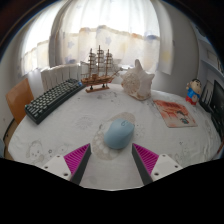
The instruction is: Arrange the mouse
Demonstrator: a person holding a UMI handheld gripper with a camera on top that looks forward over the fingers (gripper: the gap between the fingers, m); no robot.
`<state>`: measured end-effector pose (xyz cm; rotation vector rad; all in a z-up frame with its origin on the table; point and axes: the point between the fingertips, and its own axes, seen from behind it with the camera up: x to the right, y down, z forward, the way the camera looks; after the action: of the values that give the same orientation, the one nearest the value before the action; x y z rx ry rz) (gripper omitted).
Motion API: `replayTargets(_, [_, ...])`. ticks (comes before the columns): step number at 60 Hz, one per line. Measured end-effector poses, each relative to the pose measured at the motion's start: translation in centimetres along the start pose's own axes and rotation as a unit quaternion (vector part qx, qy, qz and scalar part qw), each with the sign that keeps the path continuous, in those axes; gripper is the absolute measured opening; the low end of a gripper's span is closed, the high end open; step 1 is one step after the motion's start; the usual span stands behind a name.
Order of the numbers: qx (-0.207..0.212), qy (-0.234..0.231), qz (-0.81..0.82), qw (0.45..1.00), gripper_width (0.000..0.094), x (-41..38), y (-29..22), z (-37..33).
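A light blue mouse point(119, 131) lies on a round grey mouse mat point(103, 128) on the white patterned tablecloth point(60, 135). My gripper point(112, 157) is open, with its magenta pads point(77, 157) apart on either side. The mouse sits just ahead of the fingertips, roughly centred between them and clear of both pads. Nothing is held.
A dark keyboard point(53, 100) lies to the left beyond the mouse. A model sailing ship point(98, 68) and a large seashell point(137, 80) stand at the back. A colourful book point(175, 112) and a small figure point(193, 92) are to the right. A wooden chair point(17, 98) stands at the left.
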<state>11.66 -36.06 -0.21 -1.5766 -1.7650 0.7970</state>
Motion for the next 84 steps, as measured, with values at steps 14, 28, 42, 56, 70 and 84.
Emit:
replayTargets(14, [0.013, -0.002, 0.037, 0.999, 0.0853, -0.4, -2.8, 4.2])
replayTargets(28, [0.006, -0.005, 0.052, 0.999, 0.0852, -0.3, -4.2, 6.2])
replayTargets(42, [0.002, -0.008, 0.042, 0.999, 0.0488, -0.2, -5.1, 7.3])
replayTargets(56, [0.029, -0.014, 0.033, 0.999, 0.0422, 2.0, -11.2, 5.2])
replayTargets(70, [0.079, 0.028, 0.035, 0.996, 0.0416, 15.2, -20.3, 4.2])
replayTargets(84, [0.029, 0.076, 0.047, 0.996, 0.0415, 32.3, -15.7, 12.4])
